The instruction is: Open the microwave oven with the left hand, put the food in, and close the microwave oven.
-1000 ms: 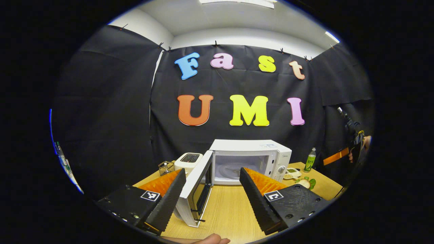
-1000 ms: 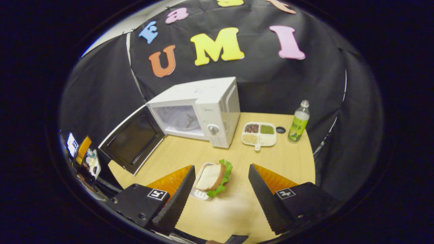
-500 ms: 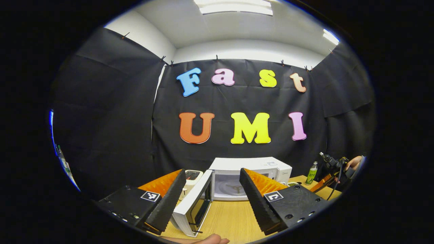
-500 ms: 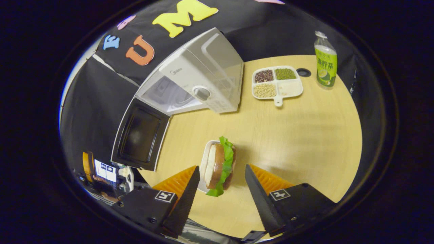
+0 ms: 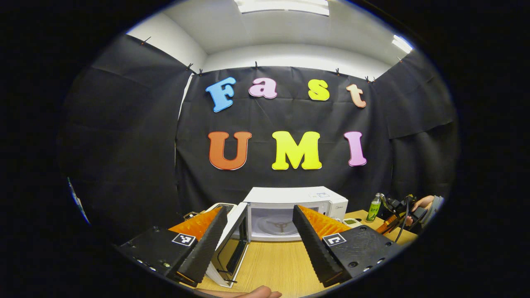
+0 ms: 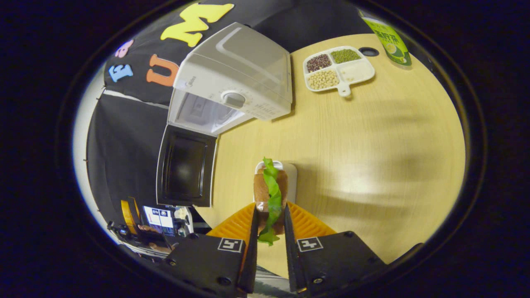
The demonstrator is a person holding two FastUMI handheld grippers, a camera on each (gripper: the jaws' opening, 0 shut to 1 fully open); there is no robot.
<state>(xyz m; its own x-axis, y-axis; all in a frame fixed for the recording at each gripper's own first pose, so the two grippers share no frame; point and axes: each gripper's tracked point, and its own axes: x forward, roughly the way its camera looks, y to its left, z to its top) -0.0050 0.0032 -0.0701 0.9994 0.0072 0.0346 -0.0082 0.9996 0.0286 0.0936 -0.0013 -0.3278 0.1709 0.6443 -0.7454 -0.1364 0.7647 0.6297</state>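
The white microwave [image 5: 298, 196] stands at the back of the wooden table with its door [image 5: 234, 244] swung open to the left and the glass turntable visible inside. My left gripper [image 5: 260, 209] hovers open in front of it, holding nothing. In the right gripper view the microwave [image 6: 236, 70] and its open door [image 6: 184, 165] lie to the upper left. My right gripper [image 6: 271, 215] is shut on the sandwich [image 6: 270, 194], bread with green lettuce, over a small white plate [image 6: 290, 178]. I cannot tell whether the sandwich is lifted off the plate.
A white divided tray of beans [image 6: 337, 70], a small black ring [image 6: 368, 51] and a green bottle [image 6: 389, 39] sit right of the microwave. A white toaster [image 5: 221, 205] stands left of the open door. Bare tabletop [image 6: 372, 157] spreads to the right of the sandwich.
My right gripper came down over the sandwich and shut on it. My left gripper stayed open and drifted slightly in front of the open microwave.
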